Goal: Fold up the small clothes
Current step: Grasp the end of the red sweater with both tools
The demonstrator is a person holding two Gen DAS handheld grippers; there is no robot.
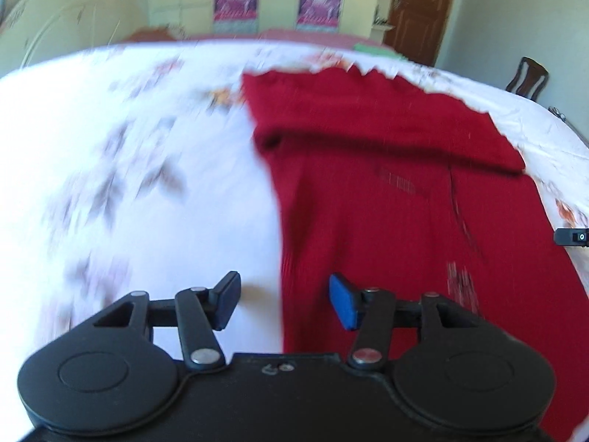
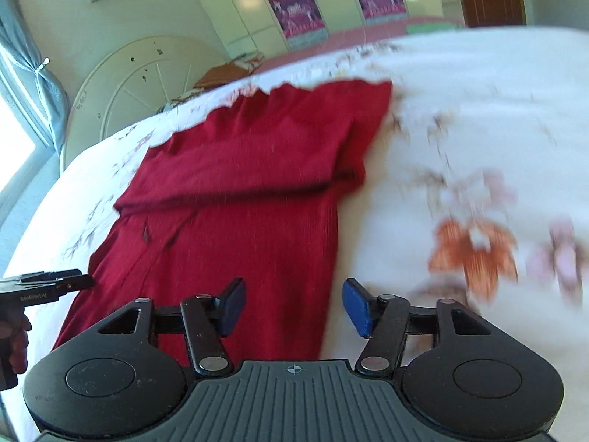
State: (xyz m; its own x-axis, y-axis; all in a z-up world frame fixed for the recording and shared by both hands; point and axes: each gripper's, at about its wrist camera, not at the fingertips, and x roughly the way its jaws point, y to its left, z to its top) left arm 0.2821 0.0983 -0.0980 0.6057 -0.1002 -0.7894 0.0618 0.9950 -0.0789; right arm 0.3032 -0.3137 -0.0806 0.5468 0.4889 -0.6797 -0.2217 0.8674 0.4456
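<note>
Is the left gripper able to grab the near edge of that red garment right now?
Probably yes. The left gripper is open, and the red garment edge runs between its fingers on the bedsheet, with nothing in the way.

The floral print on the white bedsheet (image 1: pixel 140 169) smears into blur in both wrist views. The near end of the red ribbed knit garment (image 1: pixel 386 221) is hidden behind the gripper bodies. The dark marks on it are too blurred to identify.
</note>
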